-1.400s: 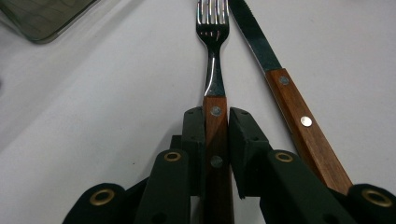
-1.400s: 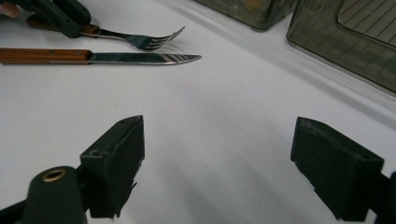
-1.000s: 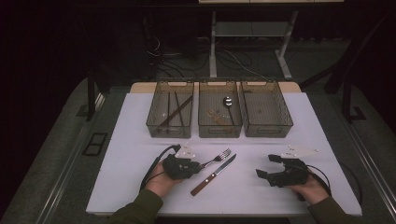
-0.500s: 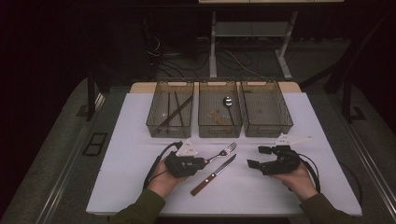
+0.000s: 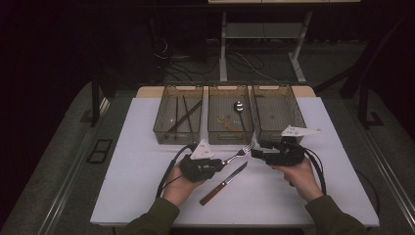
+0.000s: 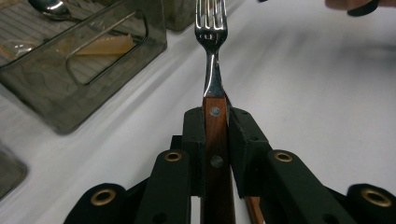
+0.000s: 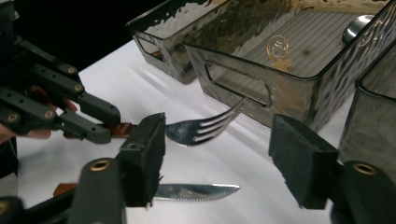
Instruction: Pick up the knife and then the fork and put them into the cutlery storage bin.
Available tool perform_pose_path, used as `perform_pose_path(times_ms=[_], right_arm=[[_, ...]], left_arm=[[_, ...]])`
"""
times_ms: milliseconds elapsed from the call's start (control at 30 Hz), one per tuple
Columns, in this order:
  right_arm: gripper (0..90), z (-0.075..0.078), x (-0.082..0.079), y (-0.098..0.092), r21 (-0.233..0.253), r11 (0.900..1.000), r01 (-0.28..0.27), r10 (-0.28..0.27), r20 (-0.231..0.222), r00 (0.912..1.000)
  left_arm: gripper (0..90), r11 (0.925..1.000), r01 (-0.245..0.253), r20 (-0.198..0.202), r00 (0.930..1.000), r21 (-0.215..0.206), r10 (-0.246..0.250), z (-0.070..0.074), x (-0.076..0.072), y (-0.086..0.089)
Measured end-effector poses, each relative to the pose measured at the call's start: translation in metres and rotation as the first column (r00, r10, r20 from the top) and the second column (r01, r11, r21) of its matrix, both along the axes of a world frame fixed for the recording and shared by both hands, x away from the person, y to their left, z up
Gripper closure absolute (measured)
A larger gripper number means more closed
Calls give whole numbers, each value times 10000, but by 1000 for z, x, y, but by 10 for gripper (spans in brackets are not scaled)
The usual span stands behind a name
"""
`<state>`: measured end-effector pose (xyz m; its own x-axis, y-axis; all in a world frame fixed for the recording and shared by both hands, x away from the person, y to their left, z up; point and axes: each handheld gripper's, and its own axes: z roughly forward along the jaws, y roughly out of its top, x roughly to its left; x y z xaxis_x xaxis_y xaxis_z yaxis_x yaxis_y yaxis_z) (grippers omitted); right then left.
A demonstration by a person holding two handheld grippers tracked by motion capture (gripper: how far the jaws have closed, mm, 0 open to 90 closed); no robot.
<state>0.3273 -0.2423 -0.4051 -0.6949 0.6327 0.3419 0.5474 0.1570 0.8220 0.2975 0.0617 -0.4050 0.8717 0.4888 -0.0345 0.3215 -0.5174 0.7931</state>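
The left tongs (image 6: 217, 140) pinch the fork (image 6: 211, 28) by its handle, held out toward the spread right tongs (image 7: 224, 154), which likely must close on its tines for the handover.

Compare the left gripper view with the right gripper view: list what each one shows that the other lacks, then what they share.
Left gripper view alone: the left gripper shut on the fork by its wooden handle, rivets visible between the fingers.

Right gripper view alone: the right gripper with its fingers apart, the serrated knife lying on the white table, and the left gripper seen from outside.

Both: the fork's tines, the smoky plastic trays and the spoon in one of them.
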Motion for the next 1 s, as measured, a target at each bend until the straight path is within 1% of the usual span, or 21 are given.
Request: perform_pose_path(times_ms=[67,133,233,300,367,400,433,500,533,600,667,700,767,867,900,933,967,1000], right_arm=[[412,-2,2,2,86,9999,88,-88,-75,9999],[441,-4,4,3,64,9999,125,-124,-222,9997],[498,-6,7,3,293,9993,250,-237,-411,9989],[540,-8,10,3,337,9991,270,-253,-506,9984],[573,-9,12,4,449,9984,352,-319,-719,9969],[602,-10,13,4,526,9982,304,-265,-726,9970],[612,-10,14,5,568,9980,285,-242,-752,9969],[659,-10,15,7,687,9972,293,-231,-896,9957],[683,-10,16,8,683,9972,302,-241,-884,9958],[721,-9,17,10,672,9972,331,-274,-829,9962],[761,-8,18,11,761,9966,313,-256,-757,9968],[771,-7,19,12,785,9965,298,-240,-738,9970],[795,-4,21,13,1008,9946,258,-187,-705,9973],[824,1,22,15,1190,9927,218,-150,-575,9982],[834,3,23,16,1284,9916,176,-105,-554,9984],[838,4,24,18,1291,9915,147,-93,-428,9990],[844,6,24,20,1260,9919,156,-107,-393,9992],[851,7,25,21,1301,9914,149,-104,-350,9993]], left_arm=[[768,10000,-25,13,10000,-35,26,0,-1,-3],[768,10000,11,39,10000,-14,-11,0,-1,-4],[768,10000,-51,109,9999,10,51,0,-2,-5],[768,10000,-57,128,9999,9,57,0,-2,-6],[768,9999,-100,124,9999,-19,100,-1,-2,-6],[768,9999,-109,154,9998,31,108,-1,-2,-6],[768,9999,-122,163,9998,21,122,-1,-2,-6],[768,9999,-152,178,9997,-17,153,-1,-2,-6],[768,9999,-137,185,9997,41,136,-1,-2,-6],[768,9999,-150,196,9997,5,150,-1,-2,-5],[768,9998,-193,150,9997,-53,193,-1,-1,-5],[768,9998,-199,175,9996,28,198,-1,-1,-4],[768,9997,-224,168,9996,64,223,-1,0,-4],[767,9995,-311,198,9993,94,309,-1,1,-3],[765,9994,-346,203,9992,50,344,-2,1,-3],[765,9993,-367,189,9992,49,366,-2,1,-2],[762,9995,-318,168,9994,75,317,-2,2,-1],[759,9993,-360,151,9992,-34,361,-2,2,-1]])
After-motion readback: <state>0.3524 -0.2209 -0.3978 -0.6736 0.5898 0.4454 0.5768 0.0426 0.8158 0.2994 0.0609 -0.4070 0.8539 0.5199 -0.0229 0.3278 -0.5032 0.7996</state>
